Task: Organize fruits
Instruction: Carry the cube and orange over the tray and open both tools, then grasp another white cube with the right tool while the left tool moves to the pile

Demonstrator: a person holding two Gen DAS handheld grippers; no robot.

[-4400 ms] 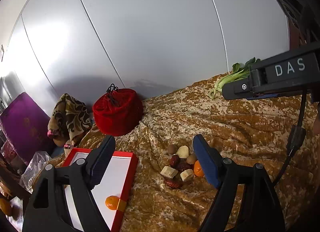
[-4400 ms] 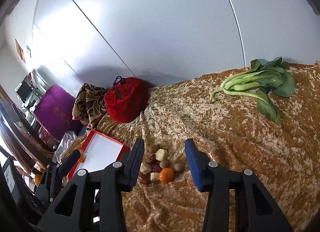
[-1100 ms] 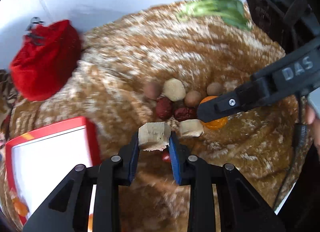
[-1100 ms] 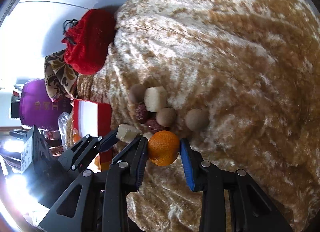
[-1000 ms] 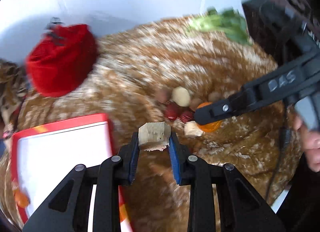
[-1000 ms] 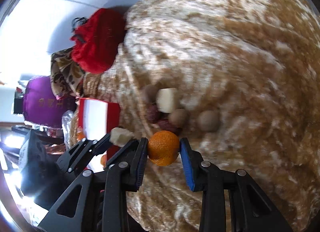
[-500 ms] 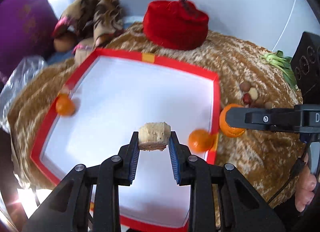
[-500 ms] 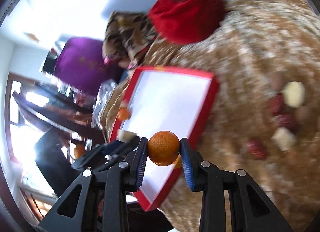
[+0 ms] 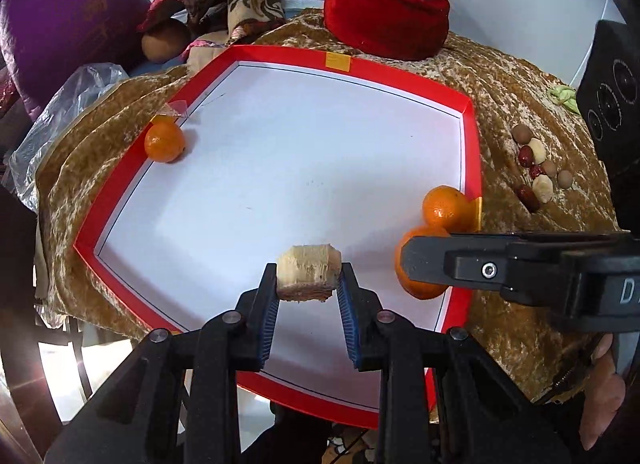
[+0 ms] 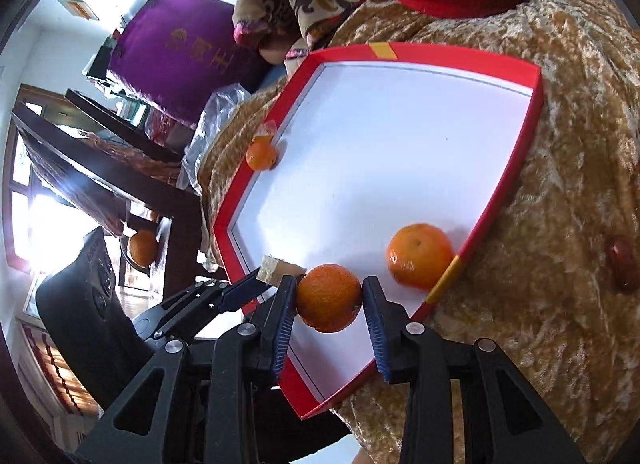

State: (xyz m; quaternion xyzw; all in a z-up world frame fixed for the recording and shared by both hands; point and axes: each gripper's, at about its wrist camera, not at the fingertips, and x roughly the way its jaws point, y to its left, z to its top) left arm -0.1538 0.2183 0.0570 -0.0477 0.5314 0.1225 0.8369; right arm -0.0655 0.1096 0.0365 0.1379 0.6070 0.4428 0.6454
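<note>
The pale fruit chunk [image 9: 308, 272] sits pinched between the left gripper [image 9: 308, 296] fingers, above the white floor of the red-rimmed tray [image 9: 404, 74]. The right gripper [image 10: 329, 300] fingers clamp a held orange [image 10: 328, 298] over the tray's near corner. Just beside it a second orange [image 10: 419, 255] rests against the rim; a third orange [image 9: 164, 141] lies at the far side. Loose fruits [image 9: 536, 168] remain on the gold cloth [image 9: 520, 76].
</note>
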